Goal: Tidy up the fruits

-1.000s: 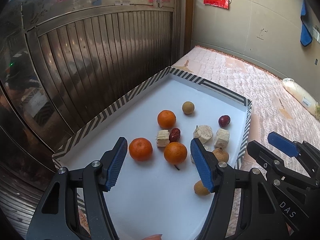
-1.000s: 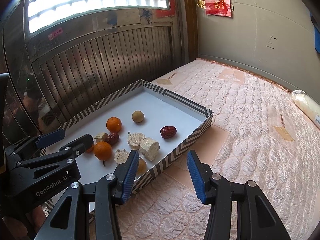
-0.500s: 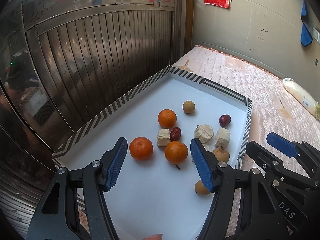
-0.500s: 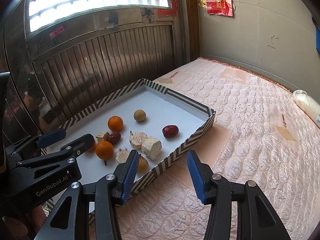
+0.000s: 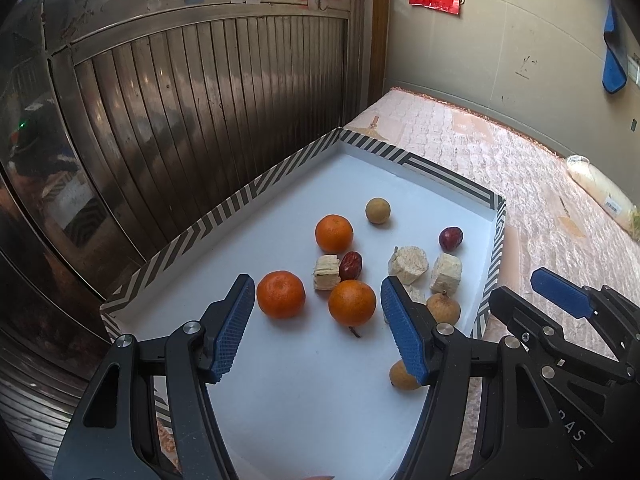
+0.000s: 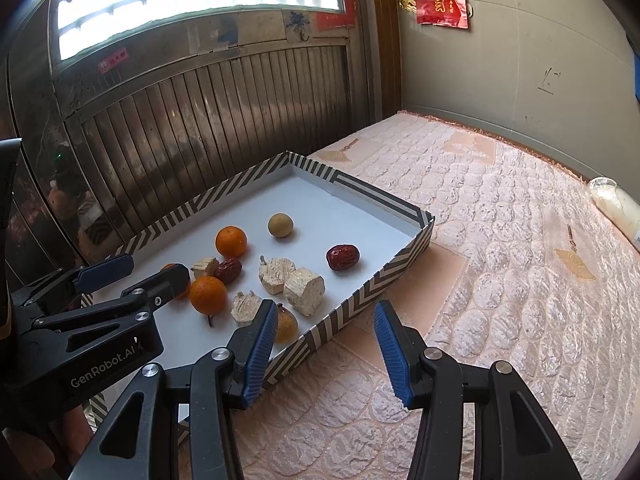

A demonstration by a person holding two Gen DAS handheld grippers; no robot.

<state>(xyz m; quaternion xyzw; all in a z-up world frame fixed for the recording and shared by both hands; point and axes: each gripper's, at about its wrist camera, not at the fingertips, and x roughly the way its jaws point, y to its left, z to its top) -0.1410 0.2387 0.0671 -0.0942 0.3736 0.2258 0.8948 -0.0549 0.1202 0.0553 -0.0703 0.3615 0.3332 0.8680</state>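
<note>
A white tray with a striped rim (image 5: 224, 216) (image 6: 360, 292) lies on a pink quilted mattress. In it are three oranges (image 5: 352, 303) (image 5: 281, 294) (image 5: 334, 233), two red dates (image 5: 451, 238) (image 5: 351, 265), brown longans (image 5: 377, 211) (image 5: 443, 308) (image 5: 404, 376) and pale cut chunks (image 5: 408, 265). My left gripper (image 5: 318, 330) is open and empty, just above the tray's near part, with the nearest orange between its fingers in view. My right gripper (image 6: 326, 354) is open and empty over the tray's right rim and the mattress.
A ribbed metal door (image 5: 200, 100) stands close behind the tray's left side. The pink mattress (image 6: 500, 240) stretches to the right up to a grey wall. A white plastic bag (image 6: 616, 204) lies at the mattress's far right edge.
Both grippers have drifted slightly; the tray and fruits sit a touch higher in the right wrist view. No fruit has moved.
</note>
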